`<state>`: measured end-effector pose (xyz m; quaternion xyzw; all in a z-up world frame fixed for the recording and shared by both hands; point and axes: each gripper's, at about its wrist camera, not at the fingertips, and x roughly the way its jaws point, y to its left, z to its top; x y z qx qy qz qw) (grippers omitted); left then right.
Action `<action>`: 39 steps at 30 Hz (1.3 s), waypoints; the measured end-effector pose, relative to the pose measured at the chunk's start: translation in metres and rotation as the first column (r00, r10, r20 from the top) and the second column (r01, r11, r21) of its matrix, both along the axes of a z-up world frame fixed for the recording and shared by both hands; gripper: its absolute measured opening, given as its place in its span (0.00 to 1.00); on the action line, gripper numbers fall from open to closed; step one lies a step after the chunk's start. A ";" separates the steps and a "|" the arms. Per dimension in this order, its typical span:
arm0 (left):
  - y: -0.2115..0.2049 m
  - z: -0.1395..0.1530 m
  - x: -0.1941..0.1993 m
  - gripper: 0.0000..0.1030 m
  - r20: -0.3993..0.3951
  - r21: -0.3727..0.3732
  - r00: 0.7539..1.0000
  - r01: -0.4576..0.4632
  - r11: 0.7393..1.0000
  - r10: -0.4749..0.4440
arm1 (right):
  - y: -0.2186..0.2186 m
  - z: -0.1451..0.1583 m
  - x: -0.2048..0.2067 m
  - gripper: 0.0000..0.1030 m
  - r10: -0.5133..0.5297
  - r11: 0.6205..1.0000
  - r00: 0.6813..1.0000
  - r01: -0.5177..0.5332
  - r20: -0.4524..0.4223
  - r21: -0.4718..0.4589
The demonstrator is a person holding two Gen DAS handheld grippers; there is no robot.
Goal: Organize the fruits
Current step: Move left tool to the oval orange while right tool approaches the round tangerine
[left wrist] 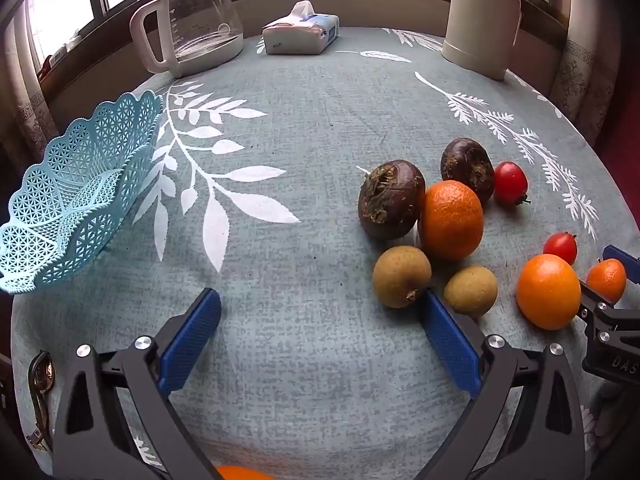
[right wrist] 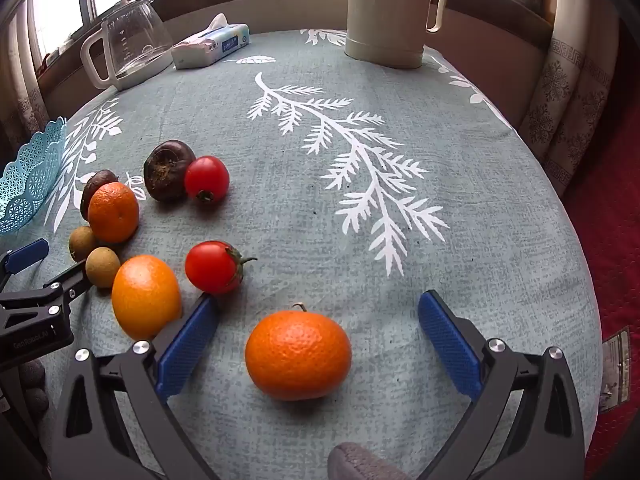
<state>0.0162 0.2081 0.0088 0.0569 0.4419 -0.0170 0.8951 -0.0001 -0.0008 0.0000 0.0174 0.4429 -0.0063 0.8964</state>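
Orange mandarin [right wrist: 298,355] lies between the wide-apart right gripper [right wrist: 318,312]; left gripper [left wrist: 320,308], spread, over bare cloth.

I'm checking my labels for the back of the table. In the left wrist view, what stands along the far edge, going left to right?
Glass carafe → tissue pack → cream thermos jug.
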 end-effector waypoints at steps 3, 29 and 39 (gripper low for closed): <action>0.000 0.000 0.001 0.98 -0.001 0.000 1.000 -0.002 1.000 0.002 | 0.000 0.000 0.000 0.95 0.000 1.000 1.000 0.000 0.000 -0.001; 0.001 0.002 -0.001 0.98 -0.045 -0.013 0.999 -0.031 0.999 0.031 | 0.000 0.000 0.000 0.95 0.000 1.000 1.000 0.000 -0.001 -0.001; -0.001 0.005 -0.004 0.98 -0.025 0.000 1.000 0.008 1.000 -0.008 | 0.000 -0.003 0.002 0.95 0.005 1.000 1.000 -0.005 -0.001 0.002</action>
